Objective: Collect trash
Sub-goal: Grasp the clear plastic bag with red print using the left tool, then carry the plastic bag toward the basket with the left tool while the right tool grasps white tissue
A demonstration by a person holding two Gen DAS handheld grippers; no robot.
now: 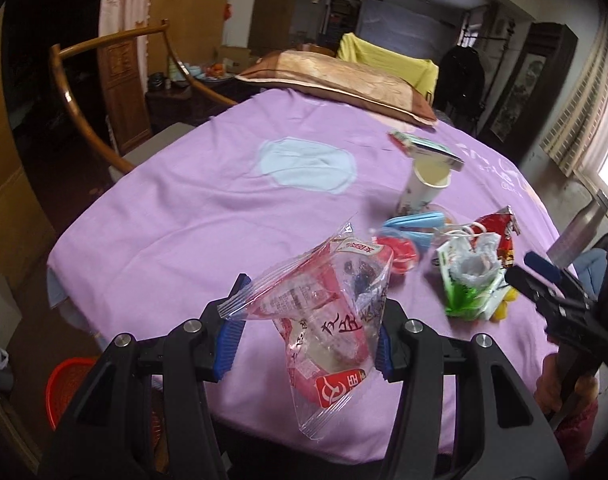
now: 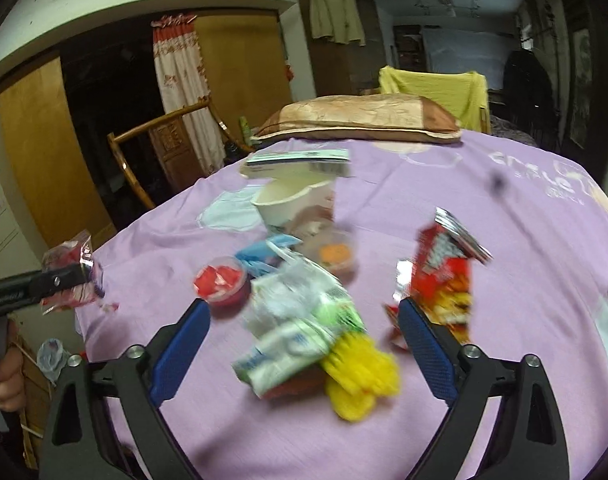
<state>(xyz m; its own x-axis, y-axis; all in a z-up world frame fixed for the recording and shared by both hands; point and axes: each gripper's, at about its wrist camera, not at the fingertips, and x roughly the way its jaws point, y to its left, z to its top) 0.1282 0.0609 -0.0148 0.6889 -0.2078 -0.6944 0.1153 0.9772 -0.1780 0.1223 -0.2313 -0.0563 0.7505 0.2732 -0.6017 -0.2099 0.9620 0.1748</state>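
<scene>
Wrapper (image 1: 332,320) with red Chinese print, gripped by left tool (image 1: 308,320).

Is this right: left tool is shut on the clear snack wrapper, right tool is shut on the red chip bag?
Not quite. The left tool is shut on the clear snack wrapper, but the right tool is open; the red chip bag stands untouched, per the right wrist view.

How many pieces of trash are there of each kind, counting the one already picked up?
Wrappers and bags: 3 (clear wrapper in the left gripper, red snack bag, green-white bag)
Paper cups: 1 (cup)
Small plastic tubs: 2 (red tub, orange tub)
Face masks: 1 (mask)
Yellow thing: 1 (yellow thing, too blurred to name)
Total: 8
</scene>
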